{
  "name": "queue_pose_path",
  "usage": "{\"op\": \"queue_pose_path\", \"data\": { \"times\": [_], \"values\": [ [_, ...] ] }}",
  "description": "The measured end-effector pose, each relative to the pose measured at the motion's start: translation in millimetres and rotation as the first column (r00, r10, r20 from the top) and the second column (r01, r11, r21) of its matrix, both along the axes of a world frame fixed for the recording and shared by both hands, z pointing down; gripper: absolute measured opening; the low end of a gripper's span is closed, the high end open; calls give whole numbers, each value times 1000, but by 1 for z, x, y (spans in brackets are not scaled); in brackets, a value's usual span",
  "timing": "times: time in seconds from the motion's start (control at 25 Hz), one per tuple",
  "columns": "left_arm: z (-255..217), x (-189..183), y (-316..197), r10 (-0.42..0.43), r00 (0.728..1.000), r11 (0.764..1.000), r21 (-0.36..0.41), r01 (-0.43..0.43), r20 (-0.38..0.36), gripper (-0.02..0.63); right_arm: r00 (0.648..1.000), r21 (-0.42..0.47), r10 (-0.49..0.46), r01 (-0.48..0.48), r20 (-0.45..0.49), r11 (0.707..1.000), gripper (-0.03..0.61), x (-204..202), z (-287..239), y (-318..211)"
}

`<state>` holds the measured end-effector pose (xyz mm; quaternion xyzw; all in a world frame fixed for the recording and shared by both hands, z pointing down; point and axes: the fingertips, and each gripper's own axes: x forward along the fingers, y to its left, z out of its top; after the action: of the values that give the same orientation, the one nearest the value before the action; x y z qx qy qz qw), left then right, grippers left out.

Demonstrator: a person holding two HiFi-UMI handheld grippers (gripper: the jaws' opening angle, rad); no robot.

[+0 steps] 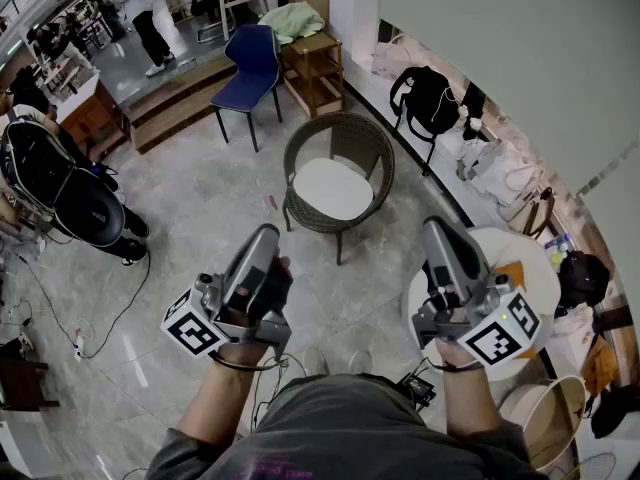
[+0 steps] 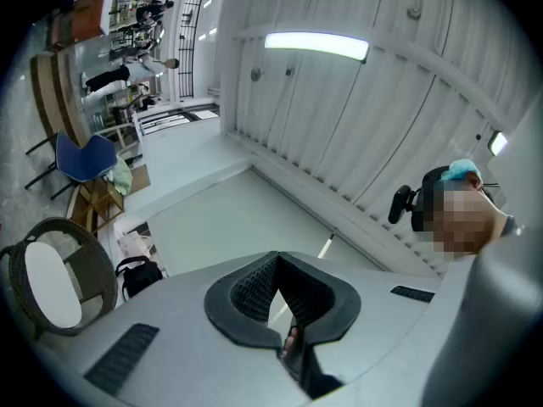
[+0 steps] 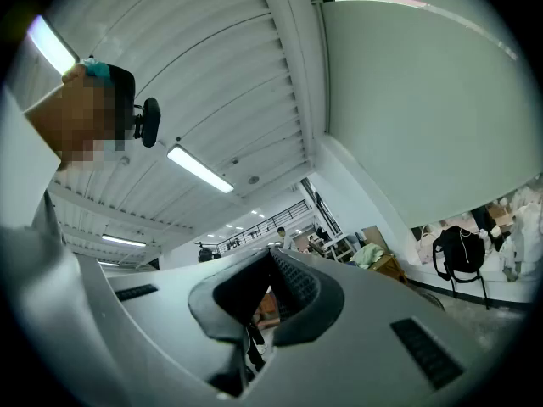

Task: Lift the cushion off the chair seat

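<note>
The left gripper [image 1: 267,231], a grey two-jaw tool with a marker cube at its rear, has its black ribbed pads pressed together with nothing between them. The right gripper [image 1: 432,224], of the same make, is likewise closed and empty. Both are held in front of the person's body and tilt upward, so their own views look at the white slatted ceiling and its strip lights rather than at any object. The left hand [image 1: 255,303] grips its tool over the grey marbled floor [image 1: 200,218]. The right gripper hangs above a round white table [image 1: 545,273].

Ahead of both tools, and between them in the head view, stands a round brown wicker tub chair [image 1: 365,136]. The flat white round cushion [image 1: 332,188] lies on its seat, well apart from either gripper and untouched. Beyond the wicker chair are a blue plastic chair [image 1: 252,63] and a small wooden shelf table [image 1: 312,68] with a pale green cloth [image 1: 292,20] on top. A black backpack [image 1: 430,98] leans at the wall to the right.
</note>
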<state>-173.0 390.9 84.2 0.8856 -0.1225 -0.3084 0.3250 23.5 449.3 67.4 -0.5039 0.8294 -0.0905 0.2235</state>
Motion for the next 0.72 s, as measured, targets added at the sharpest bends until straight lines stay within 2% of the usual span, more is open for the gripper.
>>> {"op": "queue_pose_path", "data": {
  "times": [0.36,0.72],
  "values": [
    [7,7,-2,-3,1000,1000,-6,3,2,8,1000,-8,3,-3,6,1000,12,9,8,-2],
    [12,18,-2,-10,999,1000,-16,10,34,9,1000,-39,-6,7,24,999,14,12,18,-6]
  ]
}}
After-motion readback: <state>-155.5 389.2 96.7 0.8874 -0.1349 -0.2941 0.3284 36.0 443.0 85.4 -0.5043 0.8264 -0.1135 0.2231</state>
